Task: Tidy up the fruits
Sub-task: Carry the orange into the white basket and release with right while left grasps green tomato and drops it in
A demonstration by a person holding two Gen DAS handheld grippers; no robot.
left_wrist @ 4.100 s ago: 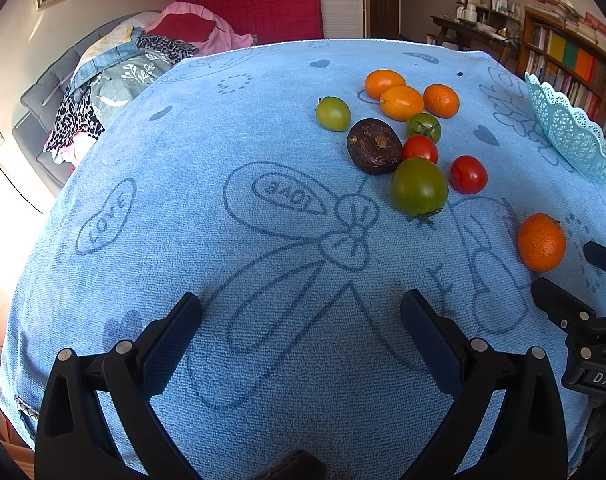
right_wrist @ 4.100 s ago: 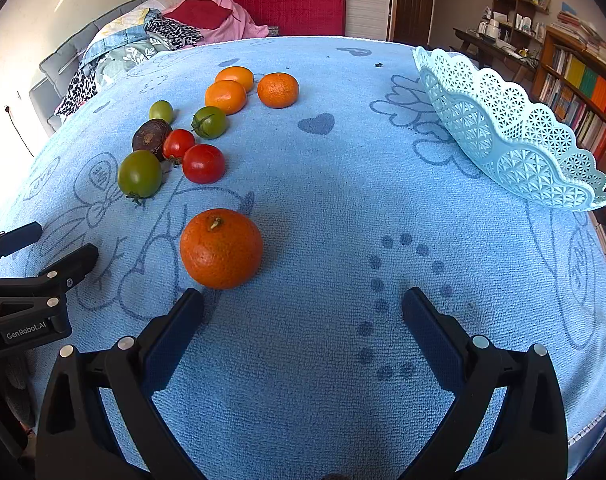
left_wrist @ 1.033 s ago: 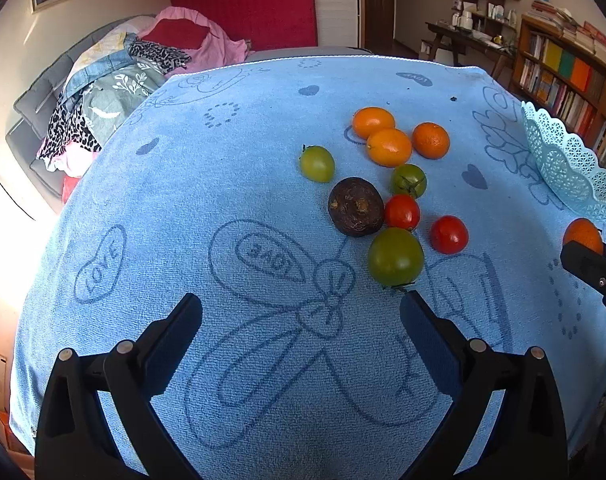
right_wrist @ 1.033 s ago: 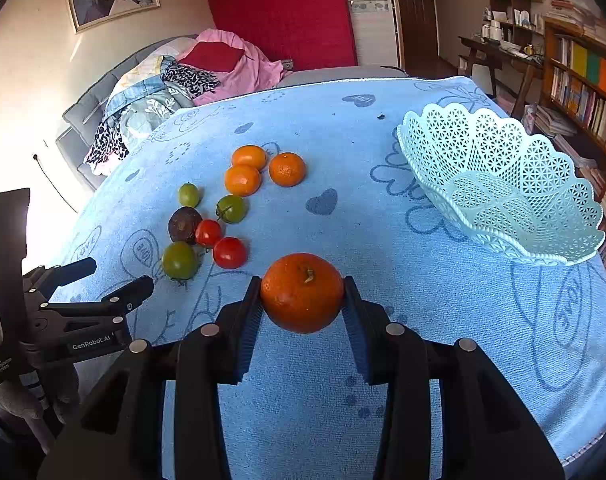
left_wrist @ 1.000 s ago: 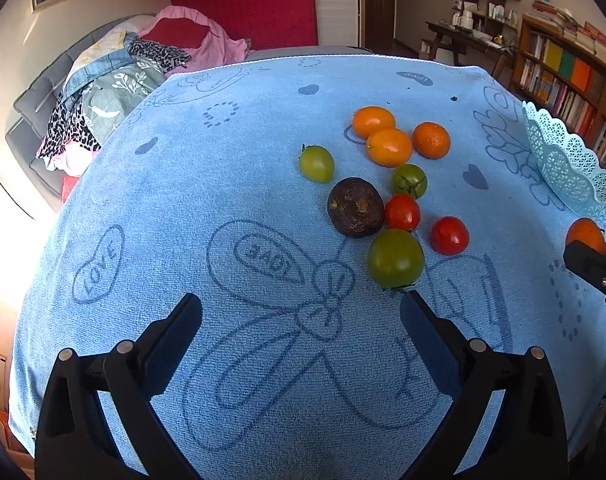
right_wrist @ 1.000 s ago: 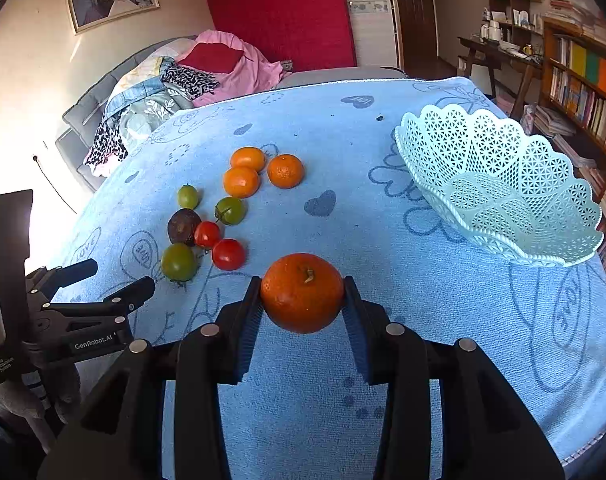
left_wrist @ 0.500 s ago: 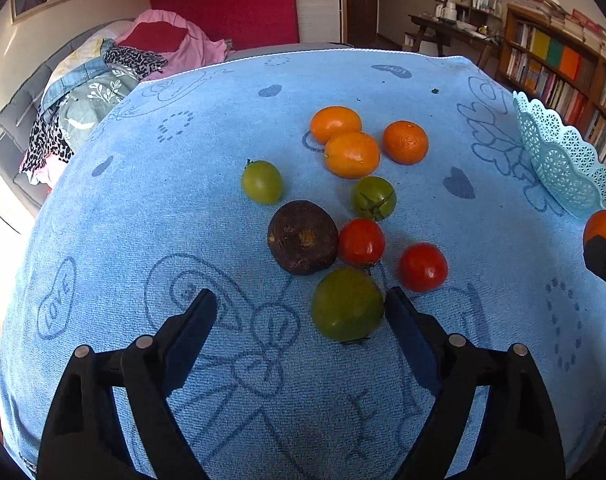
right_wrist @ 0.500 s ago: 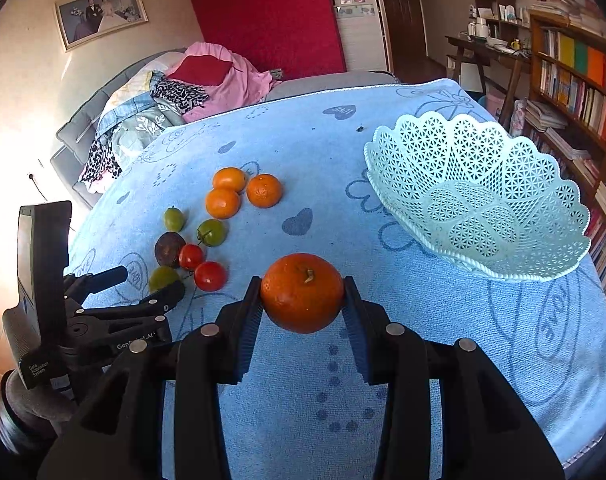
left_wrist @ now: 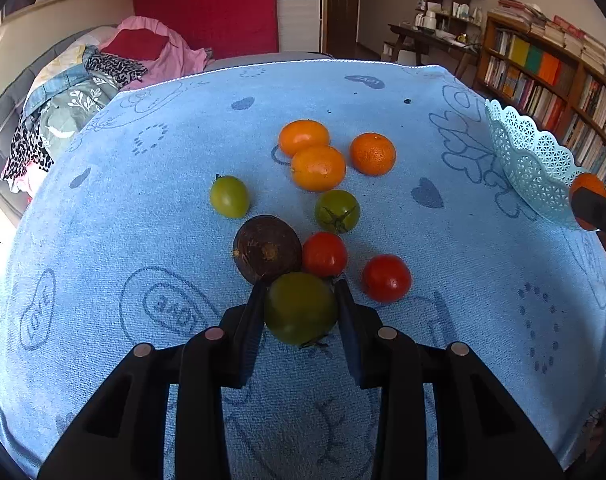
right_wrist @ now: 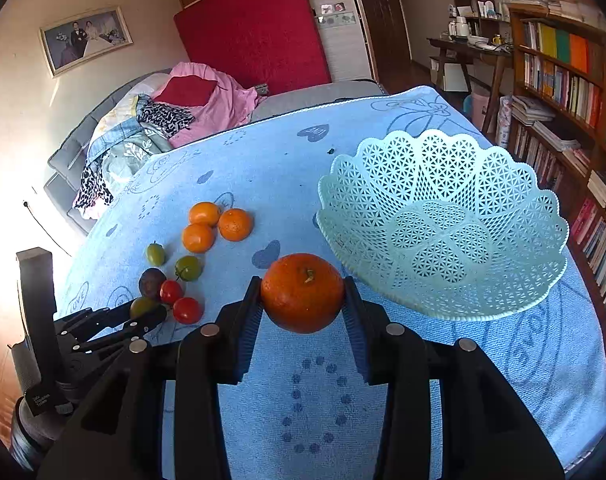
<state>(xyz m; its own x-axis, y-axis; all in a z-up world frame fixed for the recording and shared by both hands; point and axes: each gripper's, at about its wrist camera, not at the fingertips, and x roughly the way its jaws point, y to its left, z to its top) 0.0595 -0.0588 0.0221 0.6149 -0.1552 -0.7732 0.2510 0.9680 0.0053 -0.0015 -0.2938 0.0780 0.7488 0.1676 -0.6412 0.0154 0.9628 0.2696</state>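
My left gripper point(left_wrist: 299, 304) is shut on a large green tomato point(left_wrist: 301, 307) that rests on the blue towel point(left_wrist: 143, 220). Behind it lie a dark brown fruit point(left_wrist: 267, 249), two red tomatoes point(left_wrist: 386, 278), two smaller green tomatoes point(left_wrist: 337, 211) and three oranges point(left_wrist: 318, 167). My right gripper point(right_wrist: 303, 300) is shut on a large orange point(right_wrist: 302, 292), held in the air just left of the pale blue lattice basket point(right_wrist: 443, 224). The basket is empty. The left gripper also shows in the right wrist view point(right_wrist: 143, 312).
Bookshelves point(right_wrist: 563, 68) stand at the right. A sofa with piled clothes point(right_wrist: 163, 120) lies beyond the towel's far edge. The basket's rim point(left_wrist: 527, 160) and the right gripper's finger with the orange point(left_wrist: 591, 204) show at the right of the left wrist view.
My left gripper moved forward and closed around the large green tomato. My right gripper rose with the orange and moved closer to the basket.
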